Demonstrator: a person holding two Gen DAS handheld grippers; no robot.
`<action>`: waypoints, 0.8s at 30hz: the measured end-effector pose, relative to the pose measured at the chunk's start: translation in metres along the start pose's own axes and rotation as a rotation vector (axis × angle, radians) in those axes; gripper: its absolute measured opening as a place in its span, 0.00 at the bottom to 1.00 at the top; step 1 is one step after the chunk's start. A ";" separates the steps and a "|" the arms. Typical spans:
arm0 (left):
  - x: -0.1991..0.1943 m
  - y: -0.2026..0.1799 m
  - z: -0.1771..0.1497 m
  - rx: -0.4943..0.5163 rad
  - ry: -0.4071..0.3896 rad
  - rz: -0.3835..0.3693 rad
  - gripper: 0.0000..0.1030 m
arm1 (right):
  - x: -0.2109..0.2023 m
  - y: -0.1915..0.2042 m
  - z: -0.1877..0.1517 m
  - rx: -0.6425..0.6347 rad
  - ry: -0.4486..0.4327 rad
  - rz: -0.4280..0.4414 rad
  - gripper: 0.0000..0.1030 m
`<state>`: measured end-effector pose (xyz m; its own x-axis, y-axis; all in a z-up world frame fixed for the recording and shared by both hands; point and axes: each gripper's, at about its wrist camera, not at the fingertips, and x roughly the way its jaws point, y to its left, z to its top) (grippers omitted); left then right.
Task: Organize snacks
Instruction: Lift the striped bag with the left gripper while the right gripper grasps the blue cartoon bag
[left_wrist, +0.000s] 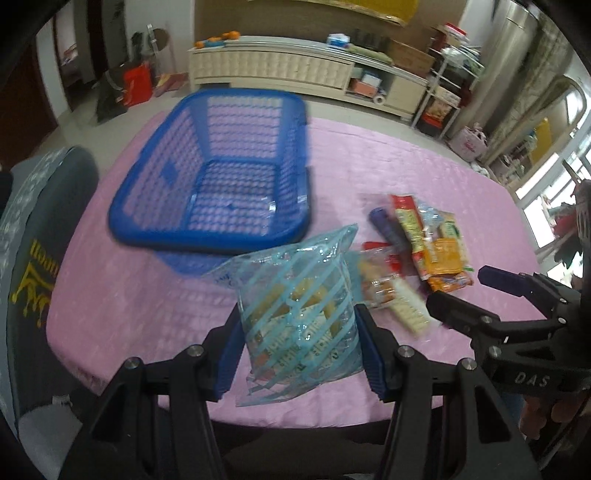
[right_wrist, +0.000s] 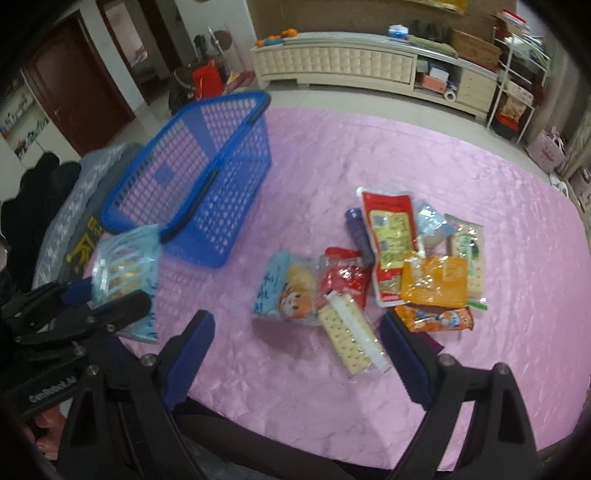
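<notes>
My left gripper (left_wrist: 297, 334) is shut on a clear blue-striped snack bag (left_wrist: 299, 306) and holds it above the table's near edge, in front of the blue basket (left_wrist: 155, 229). The bag (right_wrist: 125, 269) and left gripper (right_wrist: 107, 301) also show at the left of the right wrist view, beside the basket (right_wrist: 218, 243). The basket looks empty. My right gripper (right_wrist: 297, 338) is open and empty, near a cracker pack (right_wrist: 349, 339) at the front of a pile of several snack packs (right_wrist: 391, 254). The right gripper (left_wrist: 461, 291) also shows at the right of the left wrist view.
A pink cloth (right_wrist: 480, 177) covers the table. A grey chair back (left_wrist: 44, 240) stands at the table's left edge. A cream cabinet (right_wrist: 332, 62) and shelves stand beyond the table across the floor.
</notes>
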<state>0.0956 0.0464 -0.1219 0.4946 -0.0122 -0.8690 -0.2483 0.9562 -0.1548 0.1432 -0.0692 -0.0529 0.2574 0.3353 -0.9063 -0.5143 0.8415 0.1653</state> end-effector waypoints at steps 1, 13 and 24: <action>0.000 0.005 -0.003 -0.008 -0.003 0.005 0.53 | 0.004 0.004 0.000 -0.006 0.007 0.001 0.91; 0.031 0.048 -0.032 -0.072 -0.020 -0.007 0.53 | 0.076 0.044 0.004 -0.145 0.105 -0.111 0.91; 0.050 0.062 -0.028 -0.052 -0.019 -0.041 0.53 | 0.140 0.038 0.017 -0.185 0.202 -0.231 0.73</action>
<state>0.0817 0.0964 -0.1884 0.5212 -0.0448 -0.8523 -0.2705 0.9385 -0.2147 0.1739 0.0177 -0.1670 0.2267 0.0394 -0.9732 -0.6057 0.7882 -0.1091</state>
